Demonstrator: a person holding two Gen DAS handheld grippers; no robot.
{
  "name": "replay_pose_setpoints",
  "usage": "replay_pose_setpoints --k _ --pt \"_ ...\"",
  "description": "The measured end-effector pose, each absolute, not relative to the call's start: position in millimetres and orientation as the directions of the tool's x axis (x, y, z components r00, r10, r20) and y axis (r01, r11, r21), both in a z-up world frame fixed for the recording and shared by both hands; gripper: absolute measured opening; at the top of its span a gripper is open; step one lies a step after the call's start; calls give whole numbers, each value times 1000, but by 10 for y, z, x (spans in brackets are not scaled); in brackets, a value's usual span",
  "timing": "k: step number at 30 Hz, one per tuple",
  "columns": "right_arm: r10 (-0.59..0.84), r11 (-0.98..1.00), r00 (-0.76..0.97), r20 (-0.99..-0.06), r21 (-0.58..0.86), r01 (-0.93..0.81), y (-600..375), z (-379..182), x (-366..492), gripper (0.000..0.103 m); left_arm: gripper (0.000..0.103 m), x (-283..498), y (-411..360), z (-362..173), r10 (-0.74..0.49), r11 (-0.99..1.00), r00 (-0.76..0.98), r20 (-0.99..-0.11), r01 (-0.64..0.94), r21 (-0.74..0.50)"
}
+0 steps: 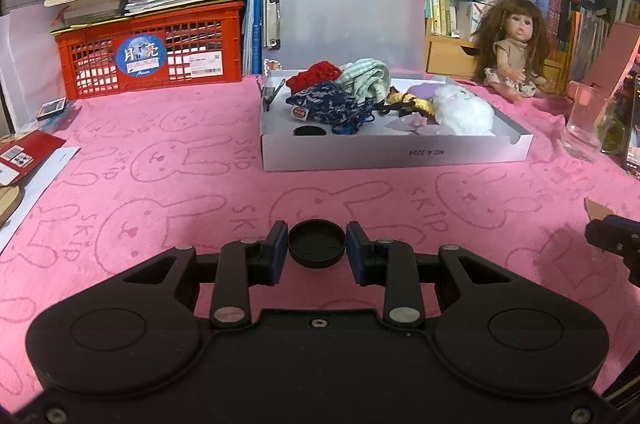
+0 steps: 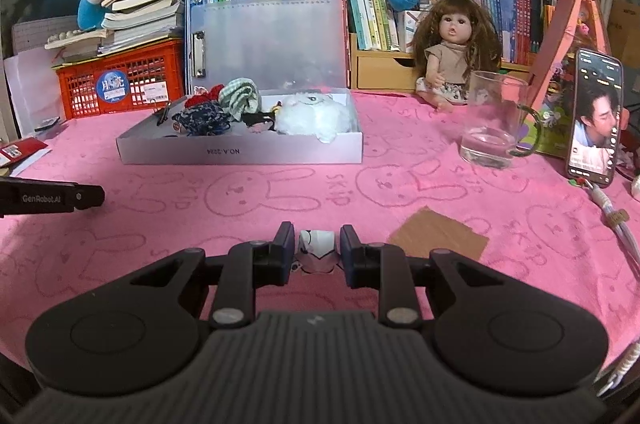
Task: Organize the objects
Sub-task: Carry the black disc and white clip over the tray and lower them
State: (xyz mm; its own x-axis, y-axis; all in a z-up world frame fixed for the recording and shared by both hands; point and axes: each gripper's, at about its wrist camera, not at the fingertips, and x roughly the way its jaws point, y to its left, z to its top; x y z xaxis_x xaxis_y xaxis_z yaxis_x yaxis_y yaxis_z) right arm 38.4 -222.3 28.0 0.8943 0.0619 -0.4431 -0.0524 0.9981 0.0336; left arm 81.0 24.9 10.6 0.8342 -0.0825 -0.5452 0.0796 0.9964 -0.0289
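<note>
A: What's in your box (image 1: 396, 157)?

B: A red knit piece (image 1: 316, 73), a checked cloth (image 1: 366, 75), a dark blue pouch (image 1: 332, 103), a white plush (image 1: 460, 111), and a black disc (image 1: 310, 131) near the front wall.

A: And your tongs?

B: Your left gripper (image 1: 317, 244) is clamped on a black round cap (image 1: 317, 244), low over the pink cloth (image 1: 160, 183). Your right gripper (image 2: 317, 250) is pinched on a small white and pink figure (image 2: 317, 250), just left of a brown card (image 2: 440, 238).

A: The glass (image 2: 492, 119)?

B: Upright, right of the box; contents unclear.

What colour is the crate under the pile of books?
The crate is red, with a round blue sticker on it. The left wrist view shows it best.
</note>
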Motion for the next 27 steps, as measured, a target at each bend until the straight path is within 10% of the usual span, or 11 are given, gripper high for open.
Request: replay_pose_setpoints --k 27 --pt "164 983 896 -413 145 -113 -2202 604 1192 28 30 1470 80 366 -105 994 851 -514 85 -62"
